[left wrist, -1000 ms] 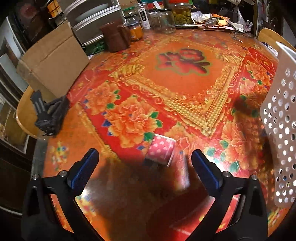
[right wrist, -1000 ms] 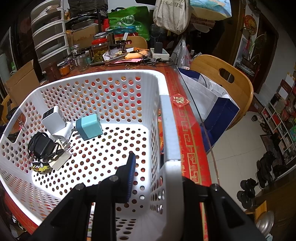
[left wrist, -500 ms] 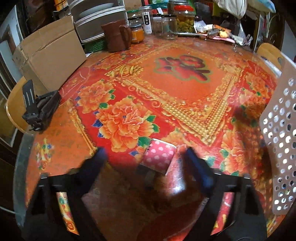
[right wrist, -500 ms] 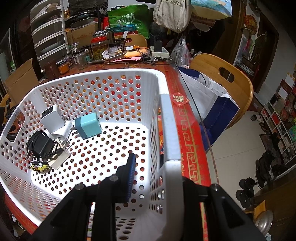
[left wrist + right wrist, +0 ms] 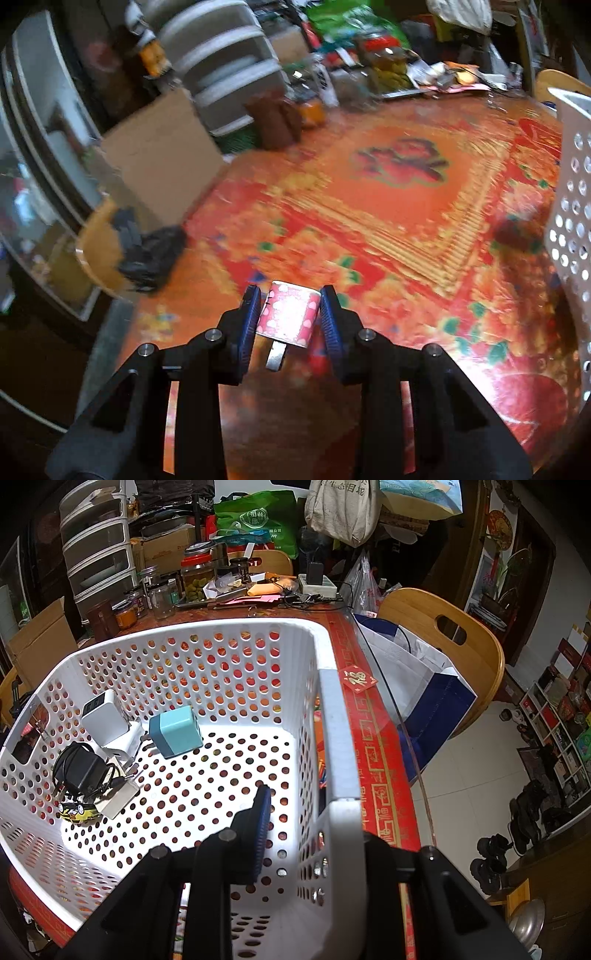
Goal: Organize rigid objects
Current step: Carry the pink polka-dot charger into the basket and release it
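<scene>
A: Left gripper, status?

B: Jaws just closing, now clenched on the pink polka-dot charger. Blue pads pressed against both its sides. Metal prong protruding from the charger's near end, toward the camera. Charger held at the near part of the table, over the red floral cloth; contact with the cloth underneath not determinable.

A: Right gripper?

B: Jaws clamped on the near right wall of the white perforated basket. One blue pad inside the basket, the other finger outside and hidden behind the wall.

A: Basket position?

B: Standing on the table, along its right edge. Visible at the far right of the left wrist view, well apart from the charger.

A: Basket contents?

B: Teal cube charger lying near the middle of the floor. White adapter just to its left, against the left wall. Black adapter with coiled cable nearer the camera, resting on a white block. Small yellow toy car beside that block.

A: Surroundings?

B: Cardboard box off the table's left side. Jars and clutter at the far end. Wooden chair to the right, with a blue-and-white bag on it. Left wrist view blurred.
</scene>
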A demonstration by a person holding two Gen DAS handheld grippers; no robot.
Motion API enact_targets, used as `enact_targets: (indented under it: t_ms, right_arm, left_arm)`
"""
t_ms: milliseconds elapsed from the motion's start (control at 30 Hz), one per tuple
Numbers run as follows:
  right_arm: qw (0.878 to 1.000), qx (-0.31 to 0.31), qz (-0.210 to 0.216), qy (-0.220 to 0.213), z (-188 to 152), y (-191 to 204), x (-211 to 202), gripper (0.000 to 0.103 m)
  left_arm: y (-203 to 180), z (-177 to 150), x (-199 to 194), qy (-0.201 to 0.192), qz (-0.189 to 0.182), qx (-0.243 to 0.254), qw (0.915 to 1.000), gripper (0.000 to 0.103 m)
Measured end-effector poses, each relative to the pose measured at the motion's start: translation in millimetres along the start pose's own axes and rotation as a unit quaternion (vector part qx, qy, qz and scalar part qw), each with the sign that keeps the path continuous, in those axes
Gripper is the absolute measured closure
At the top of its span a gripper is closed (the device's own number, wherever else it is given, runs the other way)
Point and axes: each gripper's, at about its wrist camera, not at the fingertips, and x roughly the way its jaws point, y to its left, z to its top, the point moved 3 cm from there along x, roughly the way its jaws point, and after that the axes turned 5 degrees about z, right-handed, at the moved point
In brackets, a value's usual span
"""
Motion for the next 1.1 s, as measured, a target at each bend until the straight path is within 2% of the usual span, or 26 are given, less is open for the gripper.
enact_targets:
  t_ms: [67, 267, 367, 500, 567, 700, 833, 933, 967, 1033, 1100]
  right_arm:
    - [1.000, 0.000, 0.000, 0.000, 0, 0, 0, 0.078]
    - [1.000, 0.000, 0.000, 0.000, 0, 0, -1, 0.078]
    - [1.000, 0.000, 0.000, 0.000, 0, 0, 0, 0.078]
    - [1.000, 0.000, 0.000, 0.000, 0, 0, 0, 0.078]
    - [1.000, 0.000, 0.000, 0.000, 0, 0, 0, 0.078]
    - [1.000, 0.000, 0.000, -0.001, 0, 0, 0, 0.078]
    - [1.000, -0.001, 0.001, -0.002, 1, 0, 0, 0.078]
    - [1.000, -0.001, 0.001, -0.002, 2, 0, 0, 0.078]
    - [1.000, -0.001, 0.001, -0.002, 1, 0, 0, 0.078]
    - [1.000, 0.000, 0.001, -0.002, 2, 0, 0, 0.078]
    - [1.000, 0.000, 0.001, -0.003, 2, 0, -1, 0.078]
  left_arm:
    - [5, -2, -5, -0.007, 0.017, 0.001, 0.9998, 0.072]
    - [25, -4, -6, 0.002, 0.037, -0.012, 0.9992, 0.072]
    - [32, 0, -18, -0.019, 0.069, -0.006, 0.9974, 0.072]
    - [38, 11, -43, -0.034, 0.069, -0.007, 0.9970, 0.072]
    - [42, 21, -58, -0.038, 0.057, -0.011, 0.9976, 0.072]
    - [39, 48, -104, -0.065, 0.023, -0.013, 0.9975, 0.072]
    - [16, 72, -156, -0.084, -0.016, 0.010, 0.9963, 0.072]
    - [-14, 87, -187, -0.082, -0.090, 0.036, 0.9919, 0.072]
    - [-27, 91, -195, -0.074, -0.127, 0.048, 0.9880, 0.072]
    - [-60, 98, -207, -0.044, -0.206, 0.081, 0.9742, 0.072]
    - [-92, 101, -213, -0.021, -0.246, 0.110, 0.9629, 0.072]
